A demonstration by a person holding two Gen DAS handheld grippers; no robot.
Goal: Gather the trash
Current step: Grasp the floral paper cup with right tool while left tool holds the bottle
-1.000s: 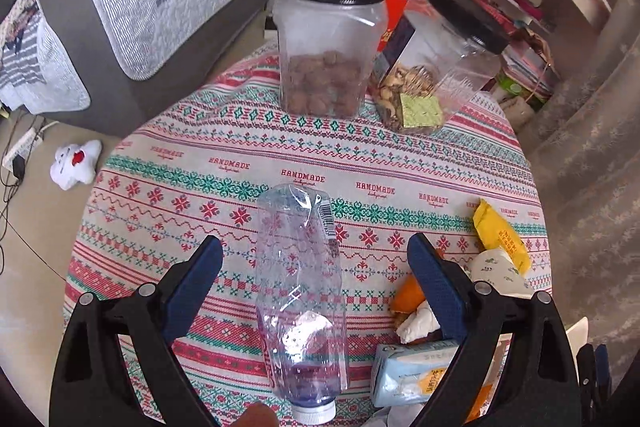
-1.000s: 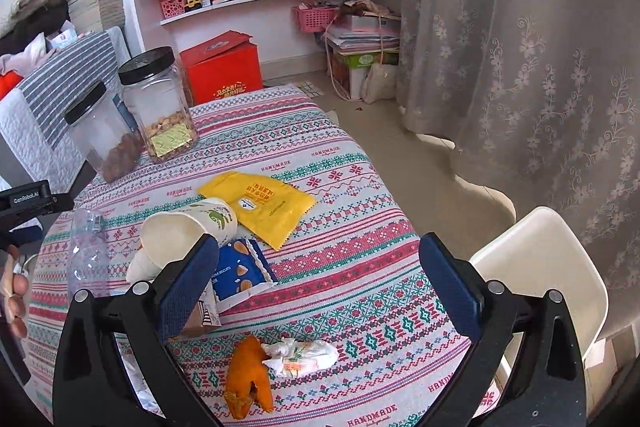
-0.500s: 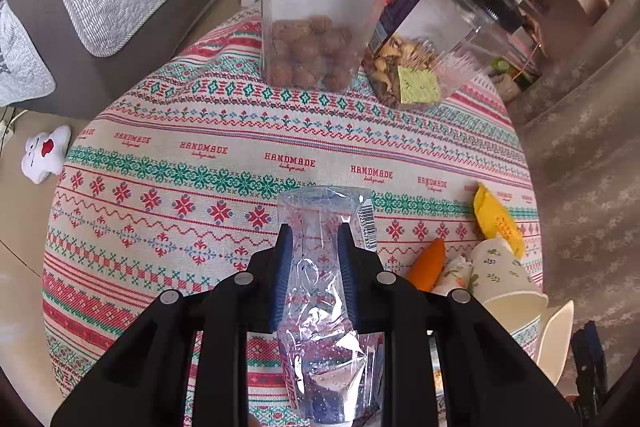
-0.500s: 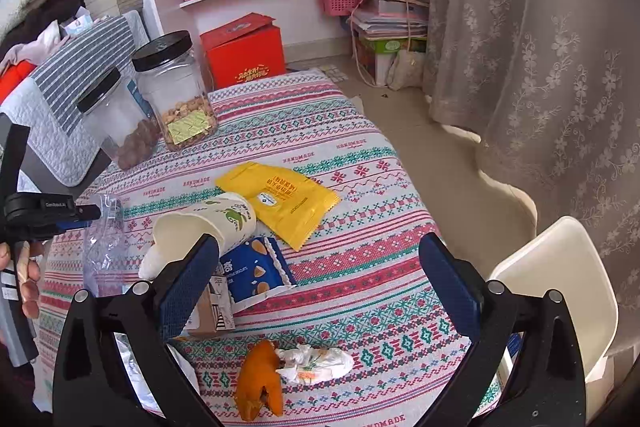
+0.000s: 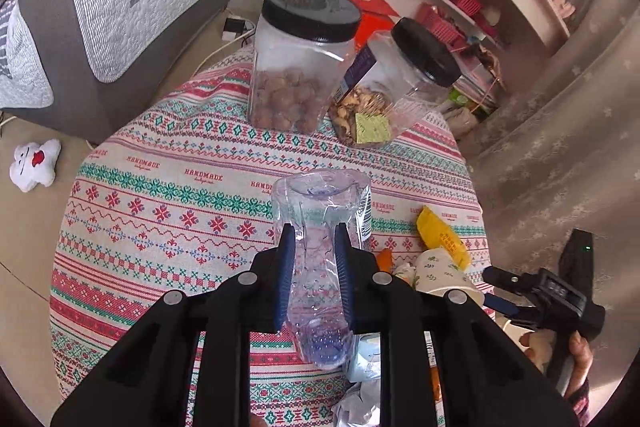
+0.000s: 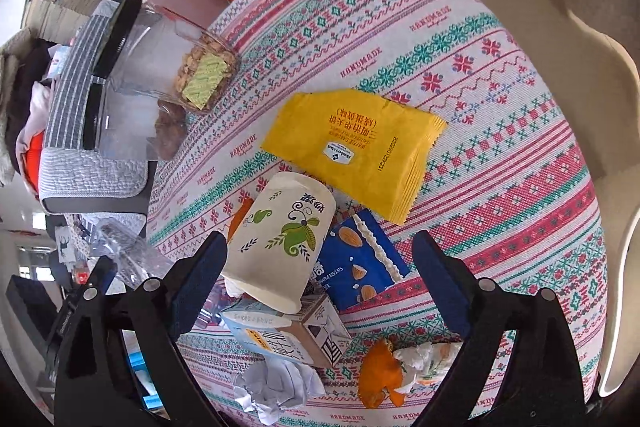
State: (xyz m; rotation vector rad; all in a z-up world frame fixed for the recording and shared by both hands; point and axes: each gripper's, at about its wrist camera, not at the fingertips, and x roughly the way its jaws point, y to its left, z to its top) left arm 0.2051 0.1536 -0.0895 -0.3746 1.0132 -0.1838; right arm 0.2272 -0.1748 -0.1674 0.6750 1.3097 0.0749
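Right wrist, tablecloth (image 6: 400, 59) printed "HANDMADE"

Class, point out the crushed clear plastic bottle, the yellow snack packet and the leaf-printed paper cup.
crushed clear plastic bottle (image 5: 320, 203), left wrist view, upper body above the fingers
yellow snack packet (image 6: 352, 147), right wrist view, centre of its face
leaf-printed paper cup (image 6: 280, 239), right wrist view, side wall

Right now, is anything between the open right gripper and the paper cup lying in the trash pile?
Nothing visible does. The right gripper is open, and the paper cup lies on its side between the fingers, resting on the carton below it.
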